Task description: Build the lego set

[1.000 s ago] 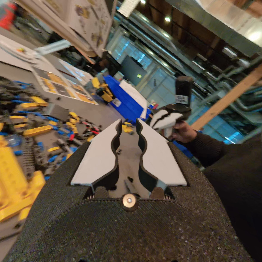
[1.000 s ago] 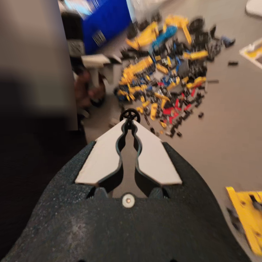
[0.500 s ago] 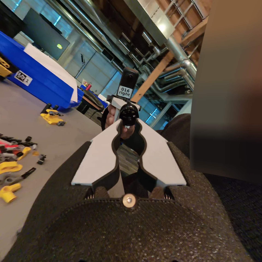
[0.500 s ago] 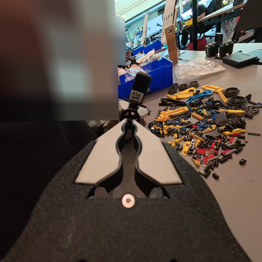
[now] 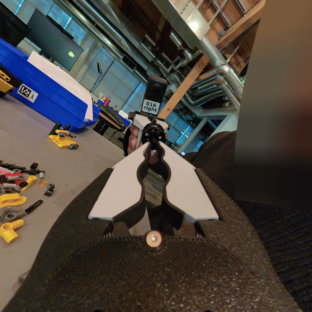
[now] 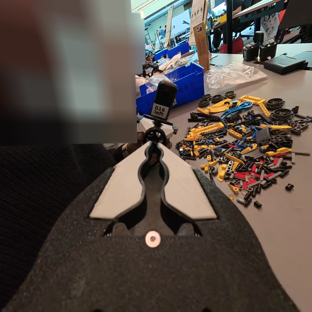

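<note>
Left wrist view: left gripper (image 5: 153, 146) tips pinched on axle stub of black spoked wheel (image 5: 153, 135), held in air past table edge (image 5: 108, 140). Right wrist view: right gripper (image 6: 154, 144) tips closed on same wheel (image 6: 154, 137) from opposite side; grippers face each other. Loose brick pile (image 6: 249, 152) lies to its right on grey table (image 6: 270, 228), bare surface nearer. Blue bin (image 6: 185, 84) stands behind the pile.

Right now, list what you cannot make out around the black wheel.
- Left wrist view: whether the left gripper pinches the axle of the black wheel; its own fingertips hide the contact.
- Both views: the parts pile, cut off by an edge.
</note>
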The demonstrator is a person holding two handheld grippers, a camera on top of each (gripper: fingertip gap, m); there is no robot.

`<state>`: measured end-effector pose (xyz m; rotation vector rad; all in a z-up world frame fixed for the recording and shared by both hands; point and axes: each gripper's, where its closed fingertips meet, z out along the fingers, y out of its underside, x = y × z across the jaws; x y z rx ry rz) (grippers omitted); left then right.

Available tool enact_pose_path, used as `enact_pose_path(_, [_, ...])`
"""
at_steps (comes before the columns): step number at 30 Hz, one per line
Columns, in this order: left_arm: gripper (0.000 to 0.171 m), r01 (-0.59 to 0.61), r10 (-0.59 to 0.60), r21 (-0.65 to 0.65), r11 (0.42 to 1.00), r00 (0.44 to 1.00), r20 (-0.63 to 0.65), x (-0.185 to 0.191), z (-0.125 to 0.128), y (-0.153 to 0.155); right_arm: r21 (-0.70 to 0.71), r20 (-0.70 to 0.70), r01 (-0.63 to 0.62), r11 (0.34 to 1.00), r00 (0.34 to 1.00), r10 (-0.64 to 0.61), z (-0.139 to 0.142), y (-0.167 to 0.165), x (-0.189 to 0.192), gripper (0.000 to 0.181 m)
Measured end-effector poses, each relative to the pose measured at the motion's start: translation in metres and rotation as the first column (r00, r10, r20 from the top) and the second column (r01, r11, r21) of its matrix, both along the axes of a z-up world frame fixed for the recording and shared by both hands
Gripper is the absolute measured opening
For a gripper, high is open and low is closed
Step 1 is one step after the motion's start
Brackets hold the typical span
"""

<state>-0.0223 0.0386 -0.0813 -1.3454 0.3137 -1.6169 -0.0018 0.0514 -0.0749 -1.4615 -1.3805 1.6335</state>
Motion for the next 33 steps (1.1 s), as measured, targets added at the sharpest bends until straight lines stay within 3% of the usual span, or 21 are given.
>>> enact_pose_path(29, [0.003,0.016,-0.017,-0.030,0.999,0.998,-0.067,0.006,-0.012,-0.001,0.046,0.117,-0.028,0.999,0.993,0.023,-0.021,-0.005,0.009,0.001])
enact_pose_path(31, [0.016,0.031,-0.034,-0.034,0.999,0.994,-0.101,0.011,-0.016,-0.001,0.063,0.126,-0.035,0.997,0.992,0.027,-0.022,-0.006,0.010,0.001])
enact_pose_path(33, [0.014,0.051,-0.054,-0.027,0.998,0.992,-0.110,0.016,-0.016,-0.004,0.085,0.144,-0.046,0.995,0.989,0.034,-0.026,-0.009,0.011,0.002])
